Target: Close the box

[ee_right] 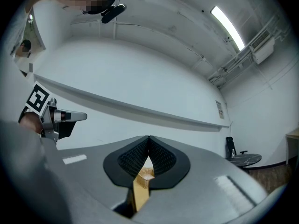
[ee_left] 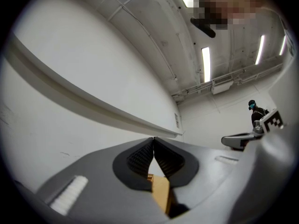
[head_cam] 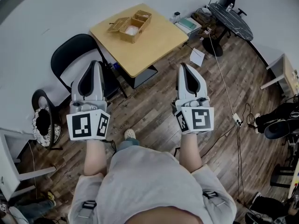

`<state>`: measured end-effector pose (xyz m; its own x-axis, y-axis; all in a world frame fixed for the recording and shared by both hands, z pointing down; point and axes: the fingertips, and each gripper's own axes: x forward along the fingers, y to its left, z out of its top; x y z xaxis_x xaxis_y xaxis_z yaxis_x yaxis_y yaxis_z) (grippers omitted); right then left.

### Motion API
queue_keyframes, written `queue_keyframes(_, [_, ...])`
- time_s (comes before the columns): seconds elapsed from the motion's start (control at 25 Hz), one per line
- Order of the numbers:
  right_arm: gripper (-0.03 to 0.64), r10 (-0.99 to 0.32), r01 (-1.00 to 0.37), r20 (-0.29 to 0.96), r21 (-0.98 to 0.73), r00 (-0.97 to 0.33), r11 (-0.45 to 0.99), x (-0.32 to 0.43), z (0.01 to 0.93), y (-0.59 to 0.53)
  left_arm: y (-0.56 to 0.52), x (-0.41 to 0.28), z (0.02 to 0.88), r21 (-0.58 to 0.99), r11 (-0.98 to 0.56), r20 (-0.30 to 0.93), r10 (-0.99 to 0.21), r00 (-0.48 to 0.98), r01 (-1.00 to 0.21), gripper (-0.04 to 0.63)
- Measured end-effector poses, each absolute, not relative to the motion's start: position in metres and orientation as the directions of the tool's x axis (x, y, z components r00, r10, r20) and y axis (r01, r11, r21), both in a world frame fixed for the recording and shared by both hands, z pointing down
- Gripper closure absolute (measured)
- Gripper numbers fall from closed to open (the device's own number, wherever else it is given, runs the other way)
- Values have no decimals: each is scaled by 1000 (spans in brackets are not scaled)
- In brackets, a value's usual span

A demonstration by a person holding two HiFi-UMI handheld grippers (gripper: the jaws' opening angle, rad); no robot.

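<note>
In the head view, the left gripper and the right gripper are held side by side in front of the person, well apart from each other, both pointing to 12 o'clock. The light-brown wooden box stands open on the square light wooden table, at about 12 o'clock from the left gripper and well apart from both grippers; its lid is folded out to the 9 o'clock side. A black folding chair stands just beside the table, at its 8 o'clock corner, on the dark plank floor. In the left gripper view, the two jaws are pressed together at the tips with nothing between them, and a strip of the table shows through the gap under the tips; the marker cube of the right gripper is at 3 o'clock. In the right gripper view, the jaws also meet at the tips and are empty, and the box shows small and far in the gap below them, against a white wall.
</note>
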<state>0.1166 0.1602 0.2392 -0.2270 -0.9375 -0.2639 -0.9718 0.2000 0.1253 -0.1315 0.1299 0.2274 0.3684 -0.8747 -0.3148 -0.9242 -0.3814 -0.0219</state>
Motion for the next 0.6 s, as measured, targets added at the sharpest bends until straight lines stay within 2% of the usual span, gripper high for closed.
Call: queue_keyframes(0.6, [614, -945, -979, -268, 129, -186, 156, 73, 238, 67, 24, -170, 226, -30, -430, -318, -852, 416, -903, 537])
